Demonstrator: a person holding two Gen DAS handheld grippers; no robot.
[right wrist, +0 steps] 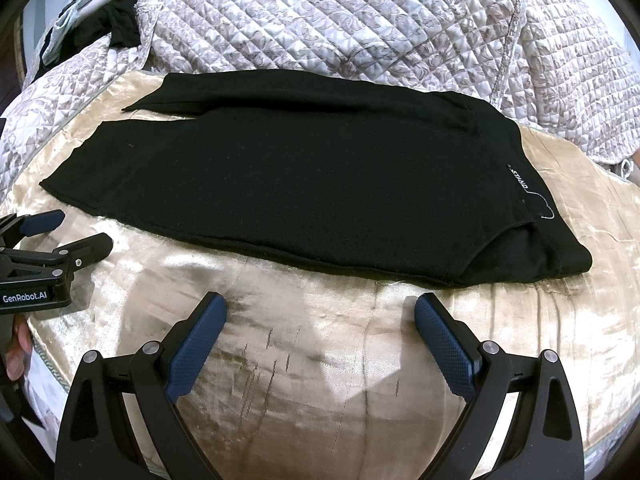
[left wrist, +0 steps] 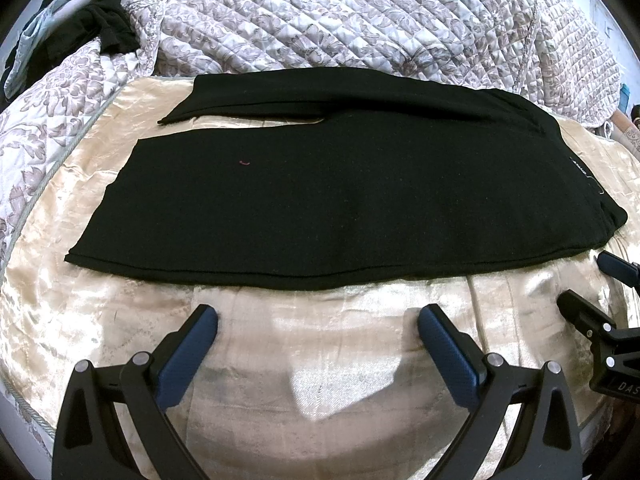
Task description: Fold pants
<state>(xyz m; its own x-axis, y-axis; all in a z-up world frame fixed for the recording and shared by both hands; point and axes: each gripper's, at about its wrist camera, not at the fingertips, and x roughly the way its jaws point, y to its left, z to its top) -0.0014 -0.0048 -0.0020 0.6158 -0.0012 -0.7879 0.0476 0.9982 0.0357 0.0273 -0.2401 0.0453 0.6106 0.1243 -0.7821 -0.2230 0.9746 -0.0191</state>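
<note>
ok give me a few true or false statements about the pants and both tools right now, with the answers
1. The black pants lie flat on the shiny beige cover. True.
2. The left tool is clamped on the pants' near edge. False: it is open, holds nothing, and sits short of that edge.
3. The right tool is open and empty. True.
4. The white label sits near the pants' left end. False: it is near the right end.
5. A quilted floral blanket lies beyond the pants. True.
</note>
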